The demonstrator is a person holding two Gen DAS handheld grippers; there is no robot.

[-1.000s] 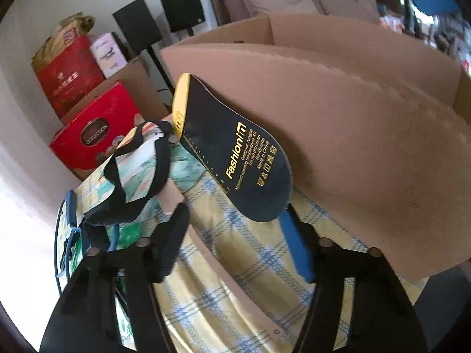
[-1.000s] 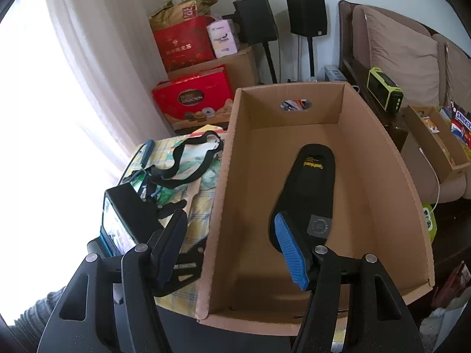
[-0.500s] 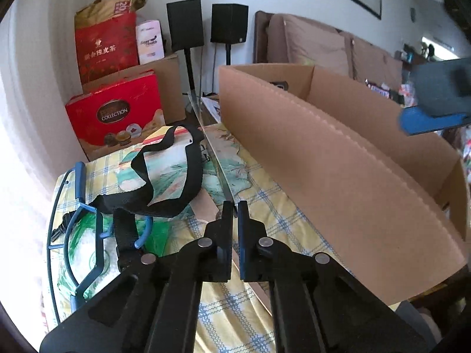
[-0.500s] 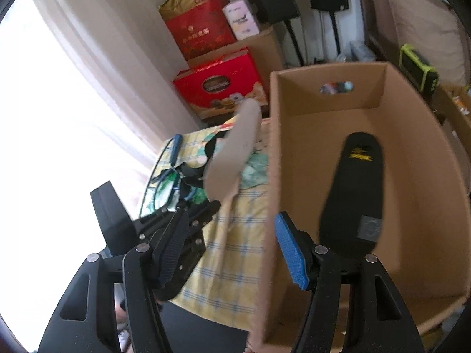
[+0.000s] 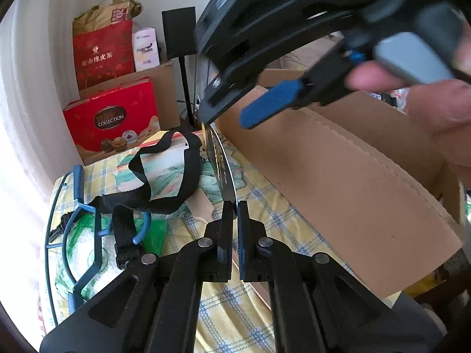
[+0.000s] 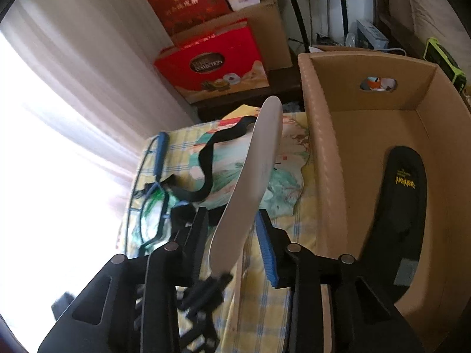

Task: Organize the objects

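Insole (image 5: 221, 164): pinched upright in left gripper (image 5: 234, 206); right gripper (image 6: 232, 220) closing around it (handover).
Box (image 6: 321, 176): one insole (image 6: 400, 200) inside; strap (image 5: 164, 173) still out.

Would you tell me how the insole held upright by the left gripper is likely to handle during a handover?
The insole, pinched at one end by the left gripper, curves slightly yet stands unsupported, so probably springy and light. Thin and edge-on, it may twist as the right gripper closes around it.

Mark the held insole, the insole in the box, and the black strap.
held insole (image 6: 253, 182), right wrist view, middle of its pale underside
insole in box (image 6: 403, 194), right wrist view, black top side below the gold print
black strap (image 5: 188, 173), left wrist view, right side of the loop
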